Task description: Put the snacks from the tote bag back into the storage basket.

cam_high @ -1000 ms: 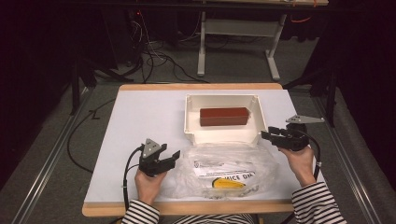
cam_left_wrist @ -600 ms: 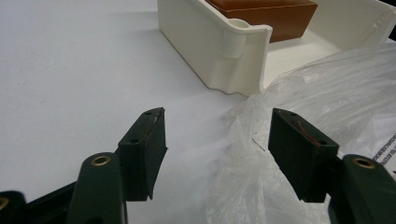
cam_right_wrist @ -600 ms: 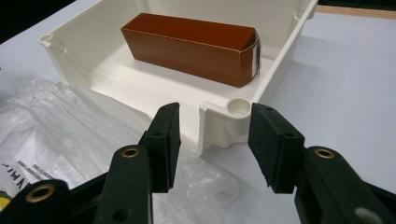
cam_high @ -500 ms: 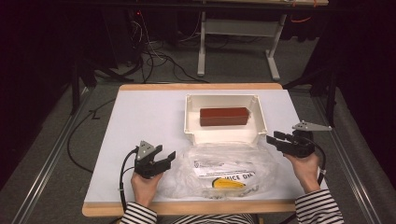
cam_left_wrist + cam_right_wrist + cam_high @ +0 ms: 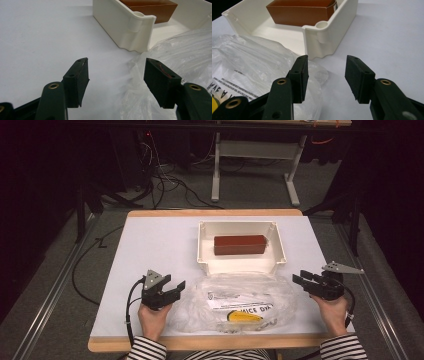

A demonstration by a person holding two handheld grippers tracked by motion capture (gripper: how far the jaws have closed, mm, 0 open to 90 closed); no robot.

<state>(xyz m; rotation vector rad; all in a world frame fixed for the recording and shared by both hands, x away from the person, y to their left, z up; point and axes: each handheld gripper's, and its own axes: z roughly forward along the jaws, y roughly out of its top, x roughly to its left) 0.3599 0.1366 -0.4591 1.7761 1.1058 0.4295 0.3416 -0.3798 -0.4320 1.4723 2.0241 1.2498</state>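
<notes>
The clear bag [image 5: 240,301] lies crumpled at the near edge of the tabletop [image 5: 155,245], just before the white bin [image 5: 241,266] that holds a brown box [image 5: 239,244]. My left gripper [image 5: 176,290] and right gripper [image 5: 299,281] flank it, both spread and gripping nothing. Something yellow, perhaps a label, shows inside the bag.

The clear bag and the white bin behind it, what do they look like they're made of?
The bag looks like thin clear plastic film: see-through, crinkled, glossy, with printing inside it. The bin seems to be rigid moulded plastic, cream-white and smooth, with rounded corners and a moulded rim.
</notes>
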